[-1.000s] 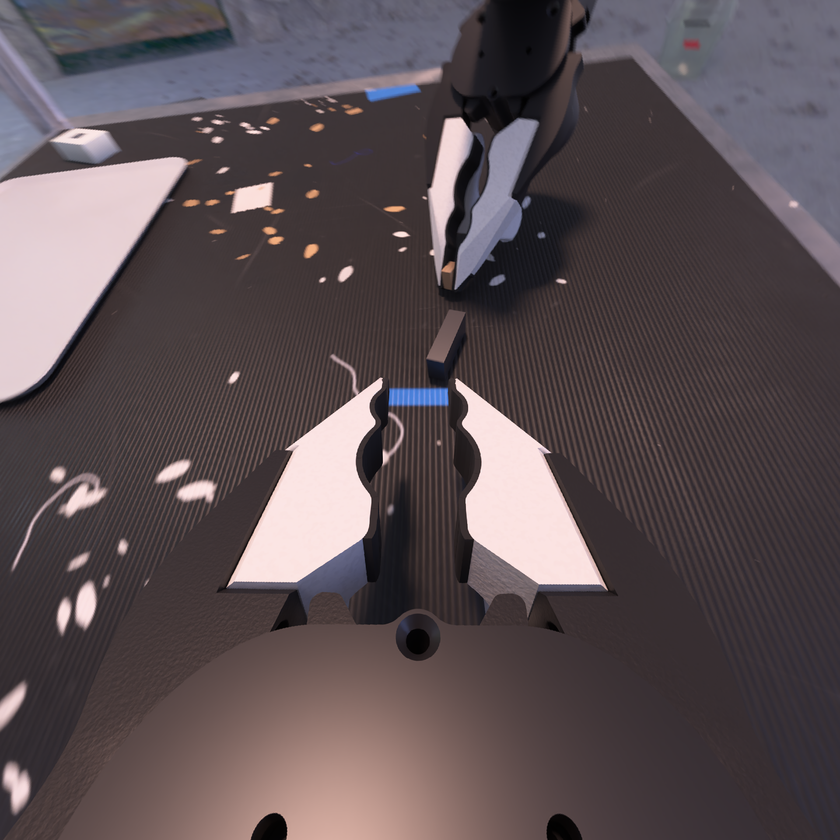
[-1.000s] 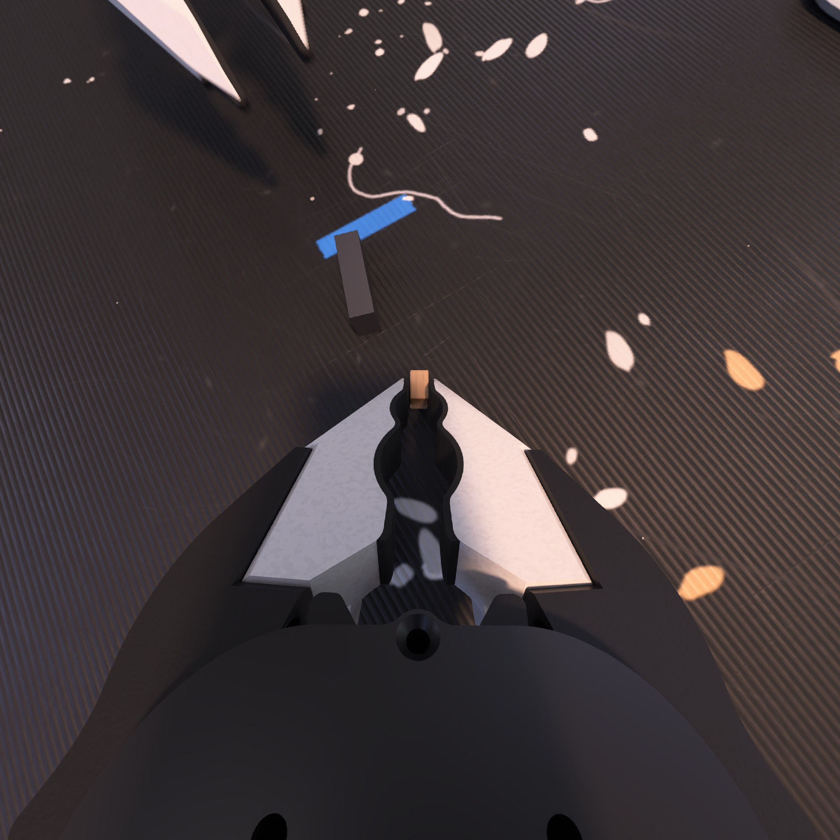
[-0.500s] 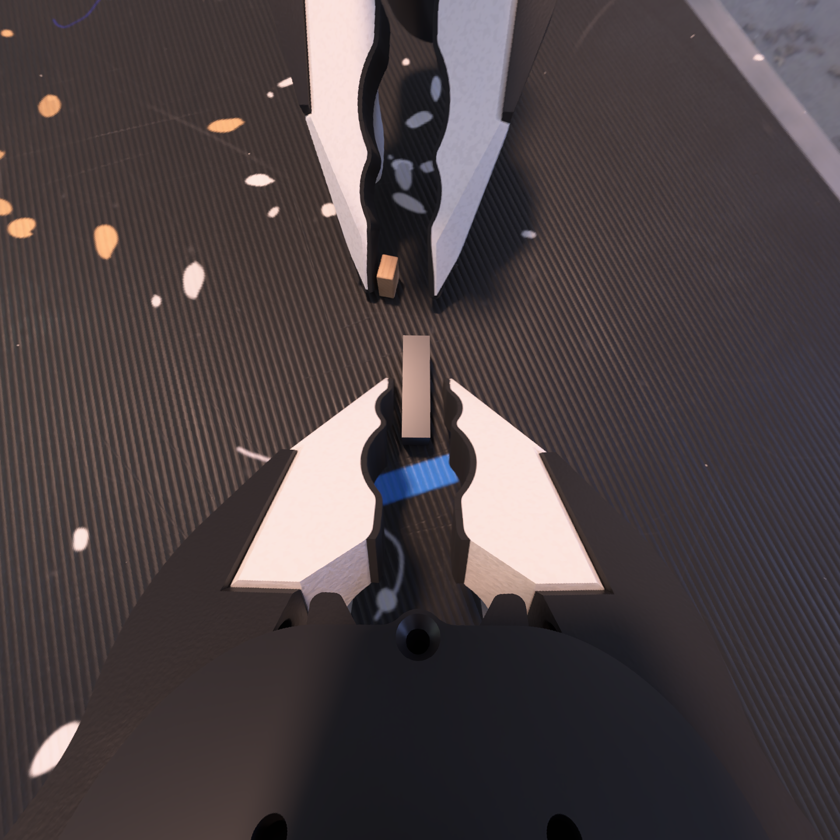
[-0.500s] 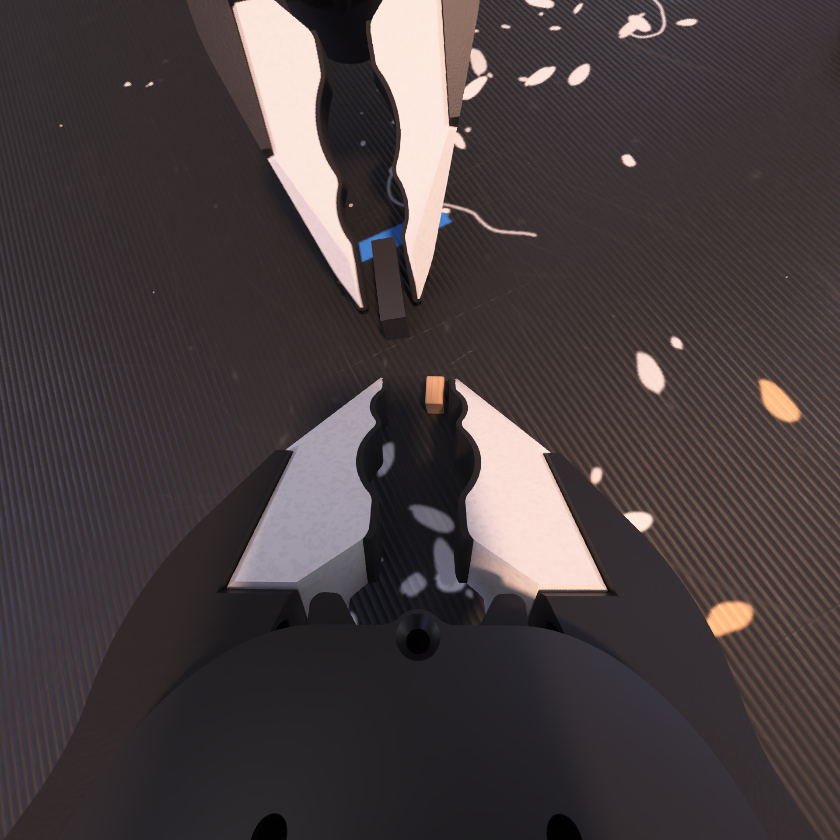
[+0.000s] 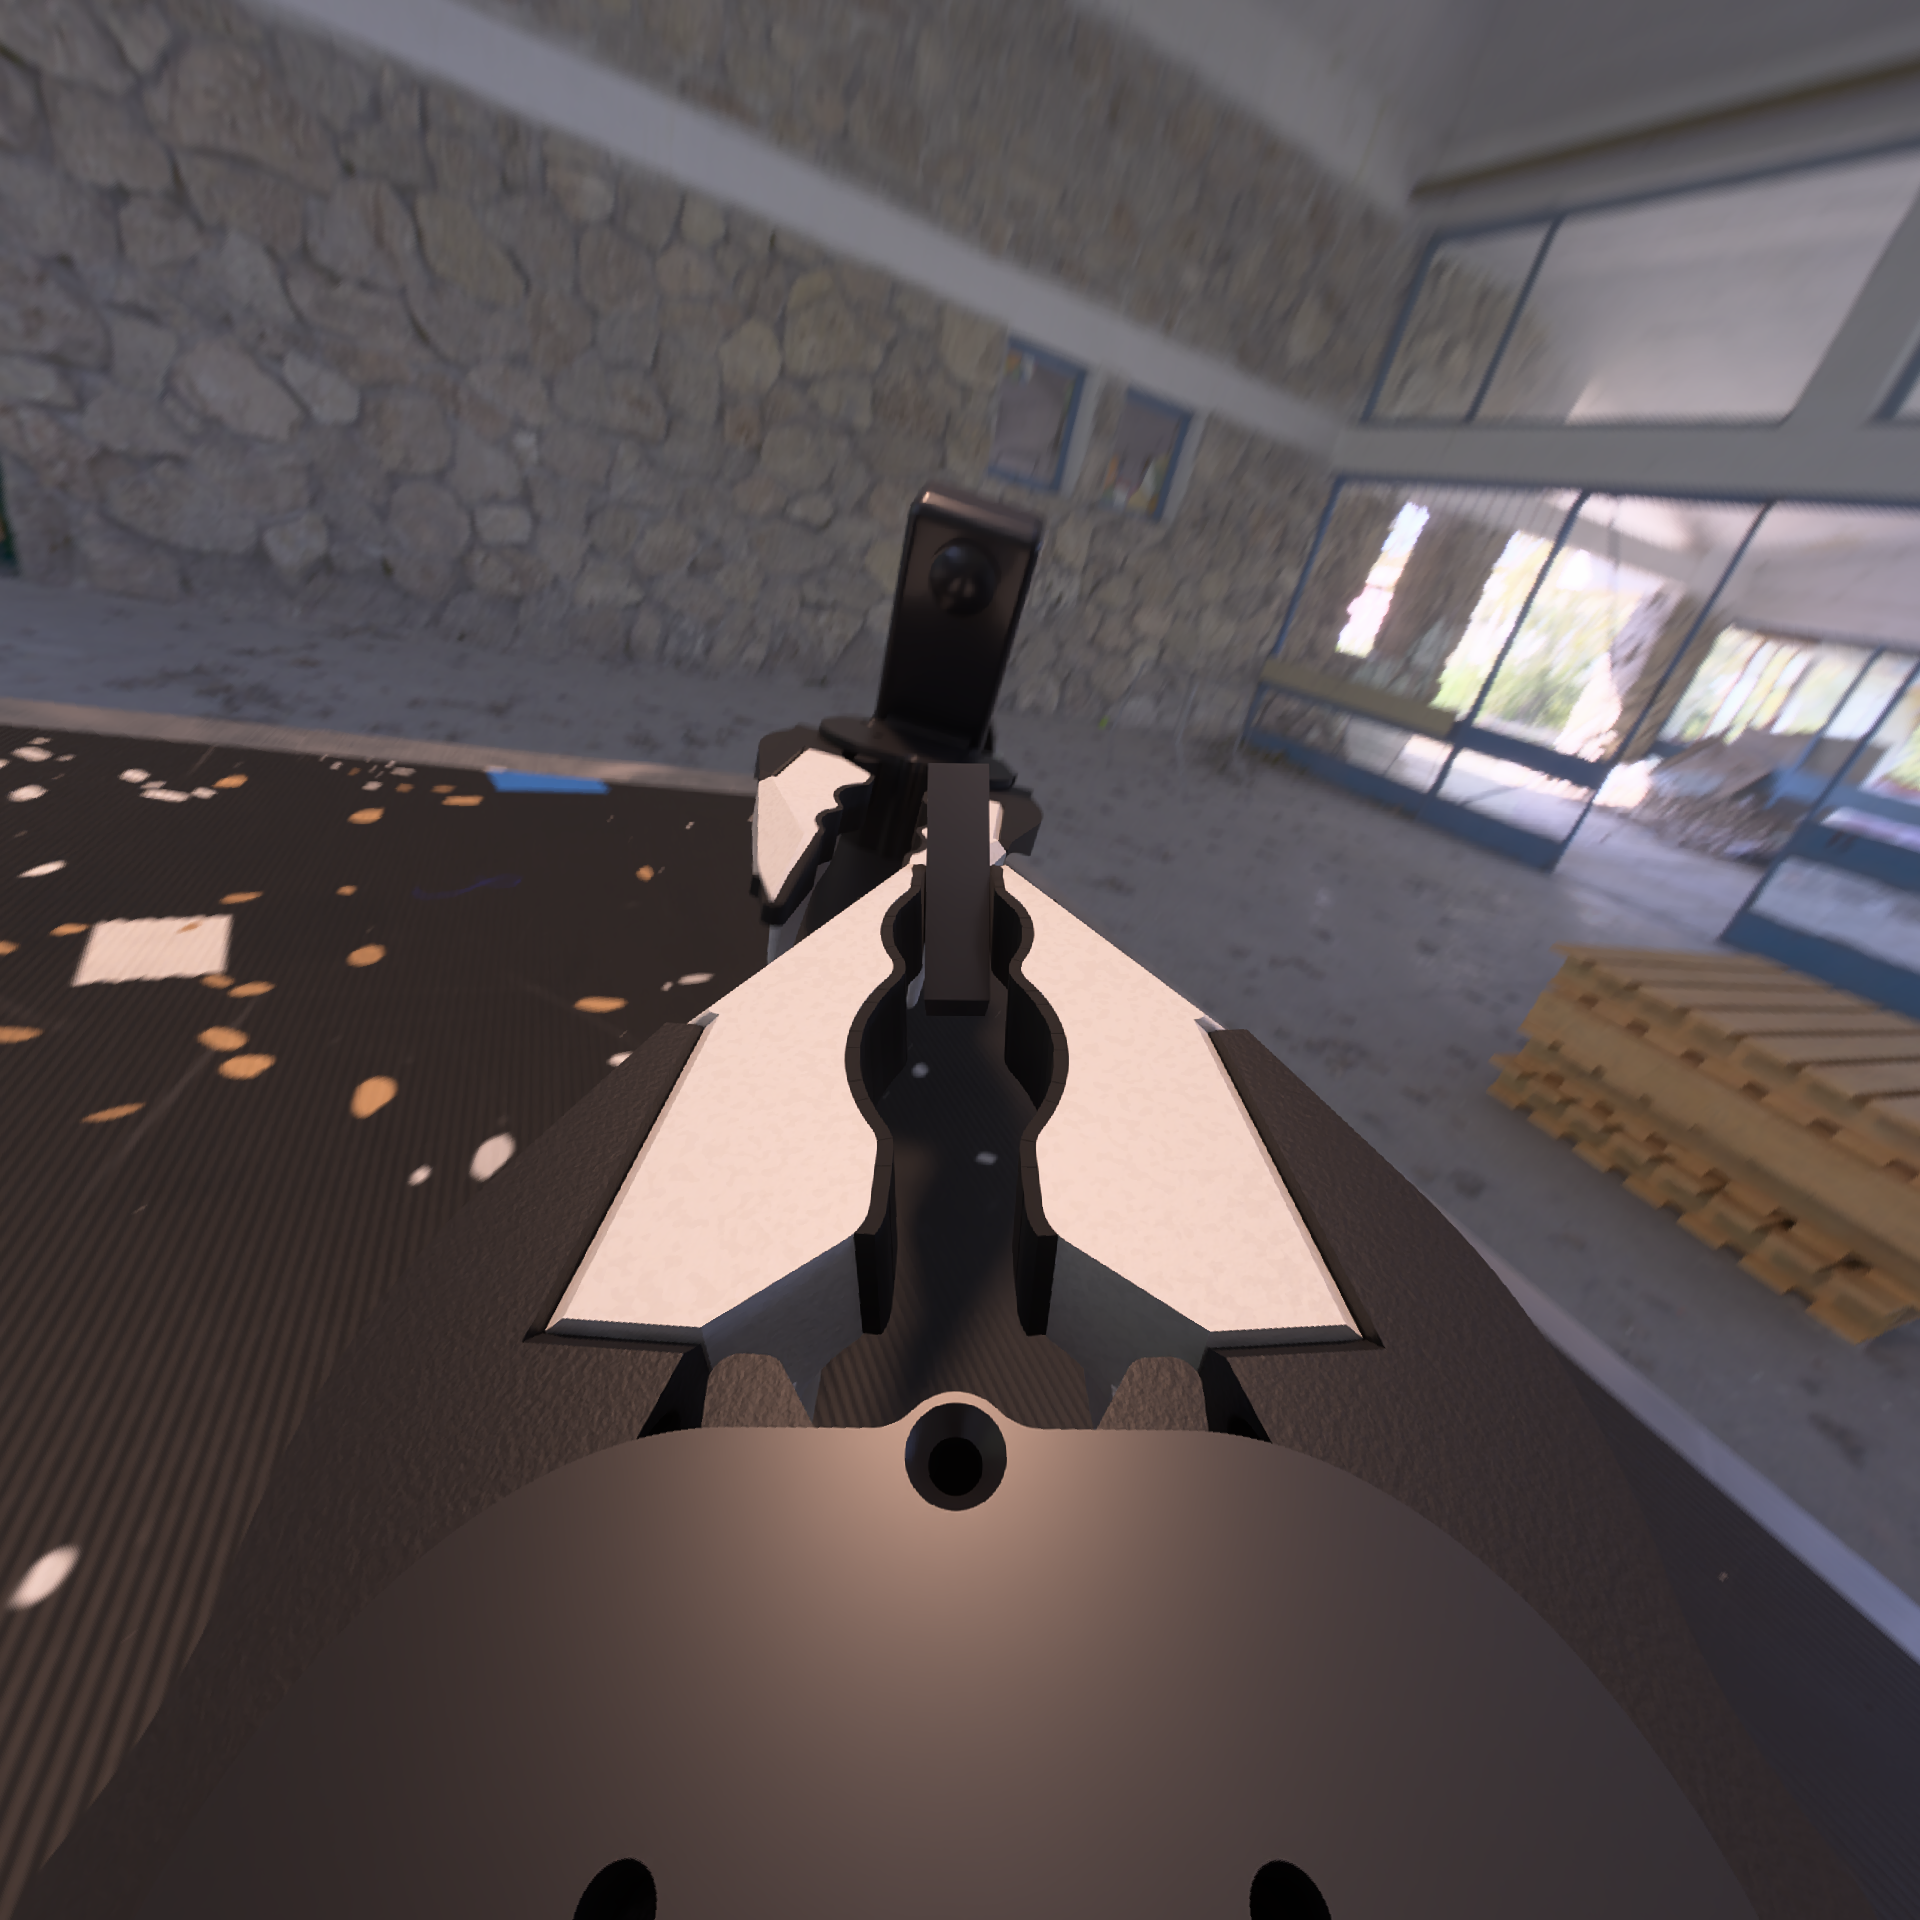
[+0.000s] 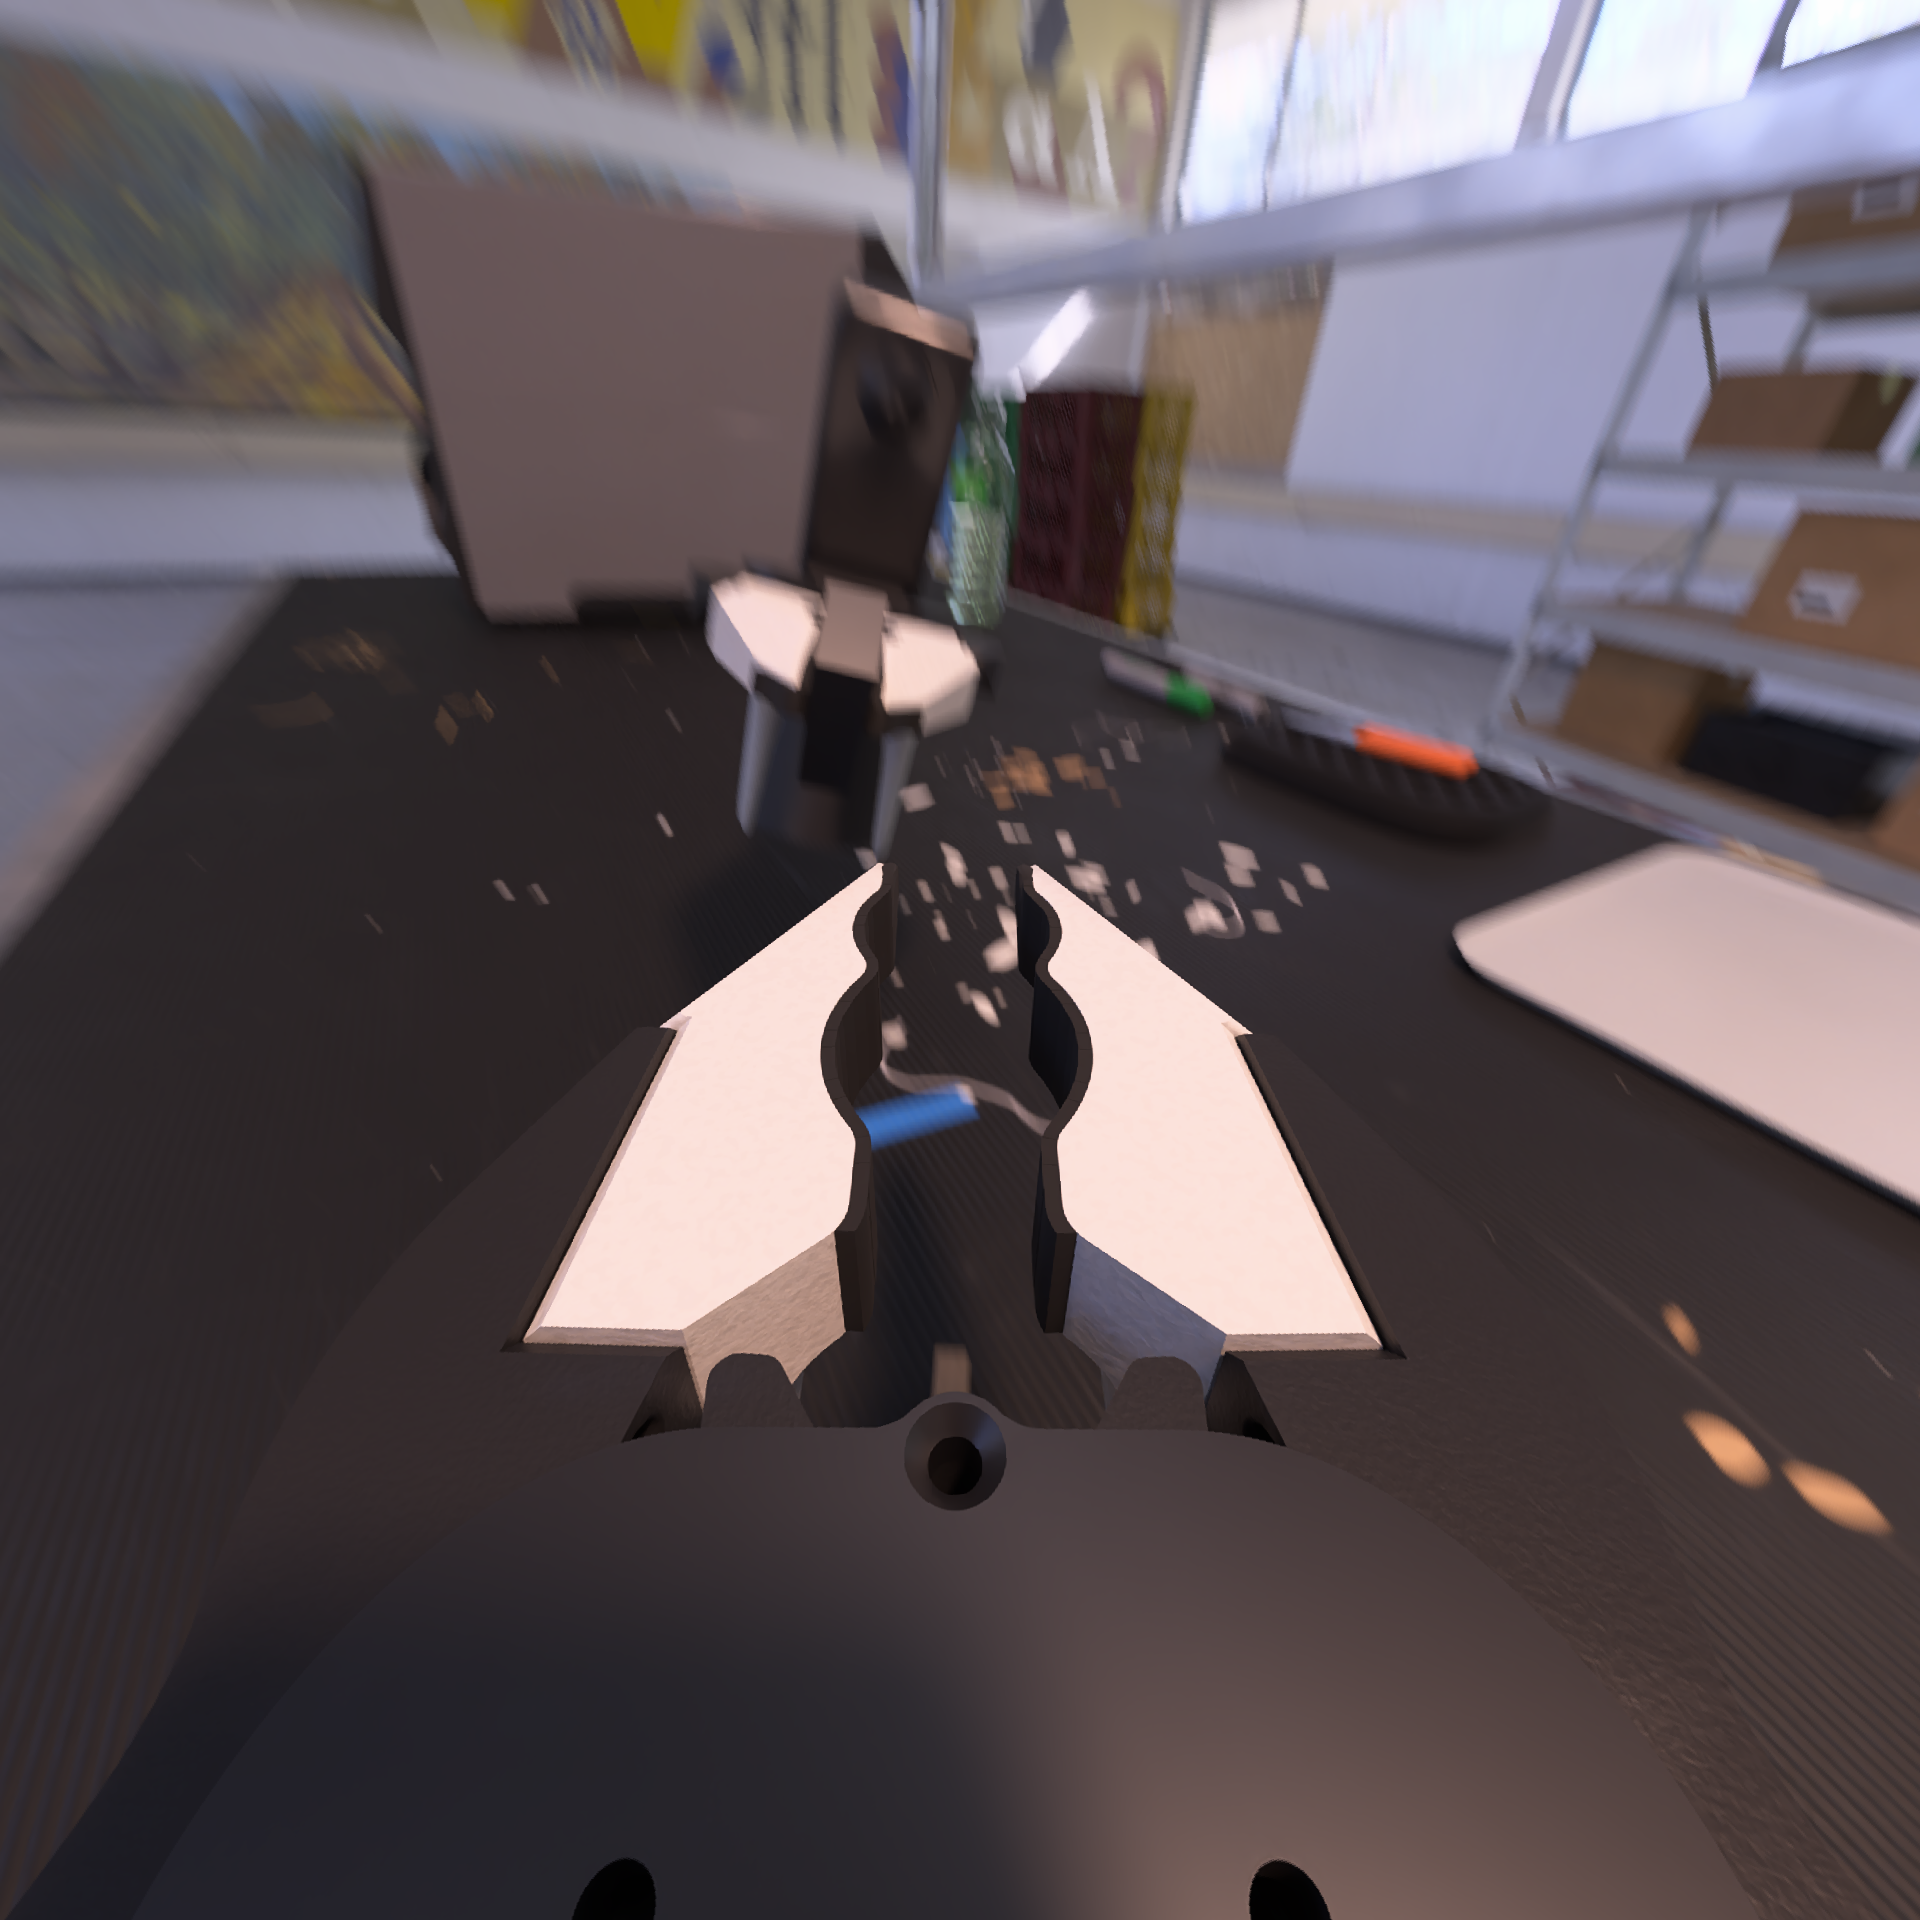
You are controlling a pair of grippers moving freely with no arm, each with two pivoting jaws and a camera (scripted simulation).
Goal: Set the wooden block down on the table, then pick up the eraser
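Now, from my left claw [image 5: 958, 883], the eraser [image 5: 958, 894] sits clamped between its tips, lifted off the desk [image 5: 260, 1195]. From my right claw [image 6: 956, 883], jaws apart and empty (wooden block [image 6: 951, 1369] apparently just below): the pickup looks done, so next I hold steady.

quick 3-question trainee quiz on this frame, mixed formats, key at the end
1. True or false: the right gripper is shut on the wooden block.
2. What is the left gripper holding? A) the eraser B) the wooden block C) nothing
3. Fill in: the blue tape strip lies flat on the ___.
Key: 1 false, it is open and empty; 2 A; 3 table.
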